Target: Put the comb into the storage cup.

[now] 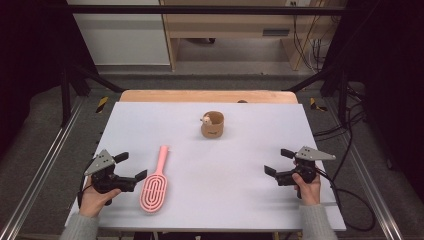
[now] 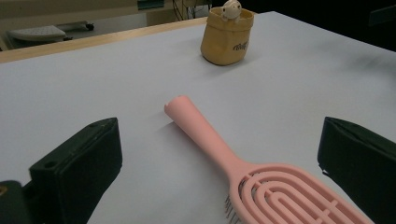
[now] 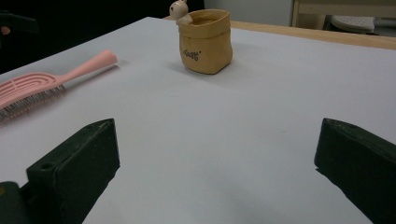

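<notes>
The left gripper [image 1: 131, 166], jaws apart and empty, sits just beside the pink hairbrush [image 1: 156, 182].

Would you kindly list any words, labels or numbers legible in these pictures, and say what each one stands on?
Dark print on the side of the tan pot: a short word, too blurred to read in either gripper view.
Pink hairbrush: no text.
White table: no text.
Nothing else lettered can be read.

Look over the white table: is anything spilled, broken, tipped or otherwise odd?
Nothing stands out. The pink plastic hairbrush lies flat, bristles down, beside the open left gripper. The tan bag-shaped pot stands upright with a small figure at its rim.
</notes>
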`<state>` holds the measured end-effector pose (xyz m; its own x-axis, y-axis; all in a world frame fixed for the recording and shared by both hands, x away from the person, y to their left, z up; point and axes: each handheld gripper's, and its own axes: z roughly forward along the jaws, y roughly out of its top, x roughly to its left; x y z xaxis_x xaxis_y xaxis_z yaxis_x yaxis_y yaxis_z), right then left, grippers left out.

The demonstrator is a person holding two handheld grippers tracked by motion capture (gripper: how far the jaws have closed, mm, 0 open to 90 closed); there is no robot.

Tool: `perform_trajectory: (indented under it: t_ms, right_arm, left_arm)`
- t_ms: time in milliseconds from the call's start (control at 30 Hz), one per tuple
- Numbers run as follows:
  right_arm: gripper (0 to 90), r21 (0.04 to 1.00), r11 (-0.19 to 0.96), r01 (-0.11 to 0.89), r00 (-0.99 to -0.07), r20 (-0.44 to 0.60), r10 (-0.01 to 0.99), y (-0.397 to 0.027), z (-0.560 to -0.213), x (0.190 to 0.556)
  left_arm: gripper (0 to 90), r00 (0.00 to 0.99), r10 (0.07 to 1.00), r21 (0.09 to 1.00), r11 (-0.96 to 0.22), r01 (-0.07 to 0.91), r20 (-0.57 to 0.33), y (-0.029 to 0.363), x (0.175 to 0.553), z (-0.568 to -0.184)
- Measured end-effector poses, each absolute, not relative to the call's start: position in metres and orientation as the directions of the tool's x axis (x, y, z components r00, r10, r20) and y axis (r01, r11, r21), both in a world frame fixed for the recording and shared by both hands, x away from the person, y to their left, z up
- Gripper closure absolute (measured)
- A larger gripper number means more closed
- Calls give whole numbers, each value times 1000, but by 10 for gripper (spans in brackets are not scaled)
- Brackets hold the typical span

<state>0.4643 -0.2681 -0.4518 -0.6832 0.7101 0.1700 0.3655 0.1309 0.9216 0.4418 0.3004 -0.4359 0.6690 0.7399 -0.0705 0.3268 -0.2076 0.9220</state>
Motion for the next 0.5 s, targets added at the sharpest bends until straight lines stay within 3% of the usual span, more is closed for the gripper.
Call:
perform_trajectory:
  t_ms: [500]
  right_arm:
    - [4,920,136,368,-681,167,713,-268,-452,464]
  left_arm:
    - [0,664,746,917,-225,331,-57,299,439,-429]
